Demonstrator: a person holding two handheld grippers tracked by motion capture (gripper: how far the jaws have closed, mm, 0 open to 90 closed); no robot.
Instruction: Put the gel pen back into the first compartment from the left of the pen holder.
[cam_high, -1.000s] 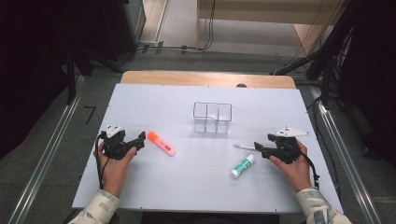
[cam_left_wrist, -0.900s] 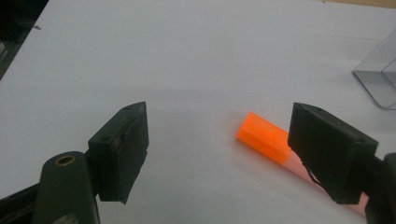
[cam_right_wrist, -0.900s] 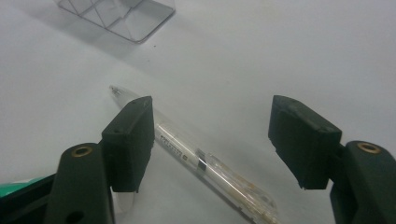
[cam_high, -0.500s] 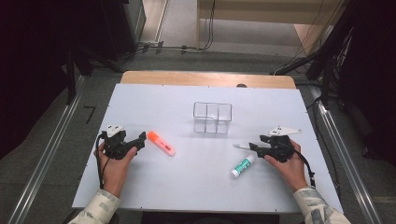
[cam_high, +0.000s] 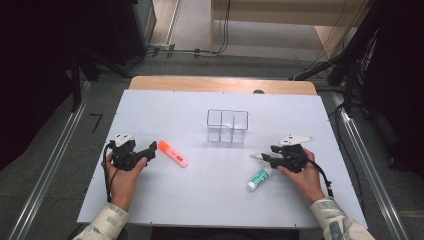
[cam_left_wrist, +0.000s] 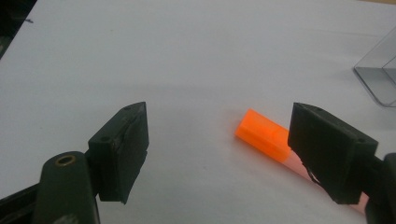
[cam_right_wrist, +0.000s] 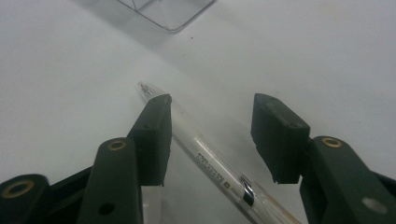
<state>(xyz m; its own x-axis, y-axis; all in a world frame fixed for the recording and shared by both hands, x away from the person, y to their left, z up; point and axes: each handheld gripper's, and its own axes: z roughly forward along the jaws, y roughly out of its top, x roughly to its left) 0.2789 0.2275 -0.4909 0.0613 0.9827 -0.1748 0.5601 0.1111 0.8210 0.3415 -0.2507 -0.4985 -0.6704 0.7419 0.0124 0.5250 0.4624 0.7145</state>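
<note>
A clear pen lies on the white table, right of centre. My right gripper is low over it. In the right gripper view the pen runs between the jaws of the right gripper, close against the left pad and apart from the right pad. These jaws have just been closing. An orange highlighter lies just ahead of my left gripper. The left gripper stands open with nothing between its pads, and the highlighter is partly hidden behind its right jaw.
A clear plastic box with compartments stands at the table's middle, its corner showing in the left gripper view and the right gripper view. A white and green tube lies near the right hand.
My right gripper edged left along the pen and its jaws stand narrower around it. The left hand and the highlighter kept still.
</note>
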